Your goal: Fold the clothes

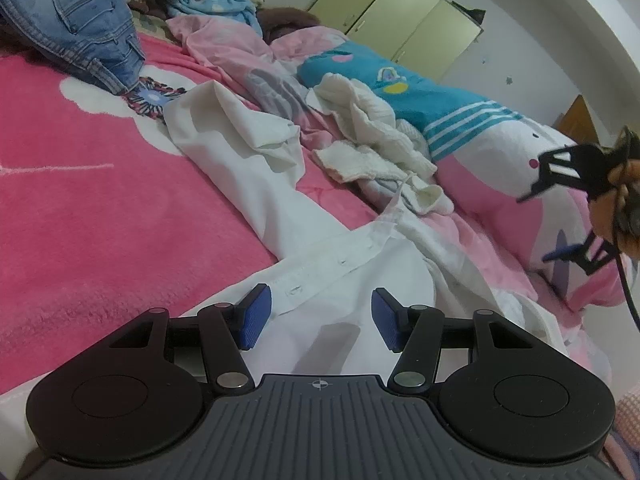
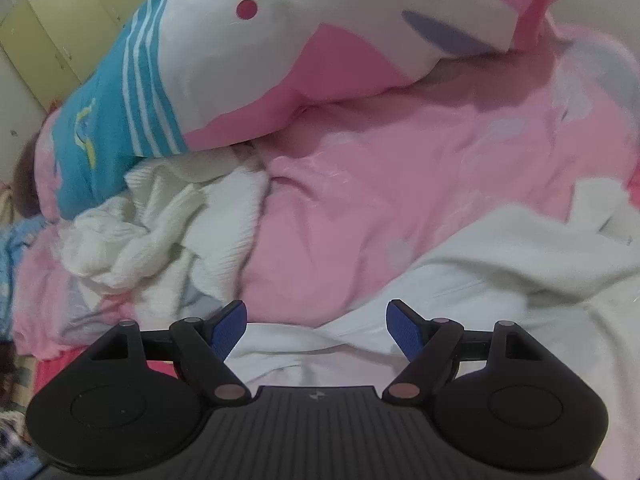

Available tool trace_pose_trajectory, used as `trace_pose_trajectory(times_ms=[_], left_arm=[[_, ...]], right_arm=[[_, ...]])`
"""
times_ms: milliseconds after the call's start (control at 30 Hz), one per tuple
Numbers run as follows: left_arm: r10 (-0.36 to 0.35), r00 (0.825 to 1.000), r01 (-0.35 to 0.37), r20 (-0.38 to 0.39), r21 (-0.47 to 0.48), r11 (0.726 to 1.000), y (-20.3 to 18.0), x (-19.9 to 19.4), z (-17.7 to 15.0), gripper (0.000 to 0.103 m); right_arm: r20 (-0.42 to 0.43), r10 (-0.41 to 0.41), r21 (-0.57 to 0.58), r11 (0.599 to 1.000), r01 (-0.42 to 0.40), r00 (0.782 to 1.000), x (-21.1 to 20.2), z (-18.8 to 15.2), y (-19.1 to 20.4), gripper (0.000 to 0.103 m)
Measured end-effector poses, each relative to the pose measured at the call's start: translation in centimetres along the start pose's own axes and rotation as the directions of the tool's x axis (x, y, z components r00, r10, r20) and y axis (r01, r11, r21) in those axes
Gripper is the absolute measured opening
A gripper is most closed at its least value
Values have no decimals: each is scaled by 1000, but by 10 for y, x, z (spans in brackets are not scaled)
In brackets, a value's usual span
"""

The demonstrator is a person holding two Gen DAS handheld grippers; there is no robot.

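A white button-up shirt lies spread on the pink blanket, its button placket running diagonally and one sleeve stretching away up the bed. My left gripper hovers open just over the placket, nothing between its blue pads. In the right wrist view the same white shirt lies rumpled below and to the right. My right gripper is open above the shirt's edge, holding nothing. At the right edge of the left wrist view the right gripper shows in a gloved hand.
A cream knitted garment lies crumpled beside the shirt. A long plush pillow in teal, white and pink lies on a pale pink quilt. Blue jeans and more clothes pile at the far end. Yellow-green cabinets stand behind.
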State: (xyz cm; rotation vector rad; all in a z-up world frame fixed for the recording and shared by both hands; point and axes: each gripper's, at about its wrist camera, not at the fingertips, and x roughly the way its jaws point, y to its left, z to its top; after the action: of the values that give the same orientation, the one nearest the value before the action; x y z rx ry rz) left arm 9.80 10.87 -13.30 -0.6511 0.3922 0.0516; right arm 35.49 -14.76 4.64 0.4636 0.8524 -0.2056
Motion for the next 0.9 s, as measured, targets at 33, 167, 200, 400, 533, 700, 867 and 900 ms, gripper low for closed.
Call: trace_pose_trajectory(times_ms=[33,167,200,400,533,700,867,900], left_arm=[[-1,1000,1,1,-2,1000,0,0,0,56],[0,1000,0,1,-3,1000,0,0,0,56],[0,1000,0,2,-4,1000,0,0,0,56],[5,1000,-5,0,-1,1000,-1,0,0,56],[5,1000,-5,0,-1,1000,0,0,0,56],[5,1000,-5,1,-2,1000,0,-1,-1,56],[7,1000,-7,-1,2,1000,0,0,-1,56],[7,1000,-7,-1,3,1000,-1,0,-1,56]], right_arm=[[5,-7,-6,1000,8,1000,-1,0,-2,80],[19,-29,-9,1000,29,999,-4,2,-13,80],[20,-26,1,1000,26,999,-5,2,-16,80],[-22,131,-109,985,-132,991,-7,-33,-30,80],[-84,246,-226,939,-259,966,-7,-65,-39,79],[-176,343,-350,854,-384,923,-6,-110,-62,79],[-150,283,-507,800,-319,947,-10,-165,-110,79],[-136,257,-543,789,-289,957,-7,-175,-117,80]])
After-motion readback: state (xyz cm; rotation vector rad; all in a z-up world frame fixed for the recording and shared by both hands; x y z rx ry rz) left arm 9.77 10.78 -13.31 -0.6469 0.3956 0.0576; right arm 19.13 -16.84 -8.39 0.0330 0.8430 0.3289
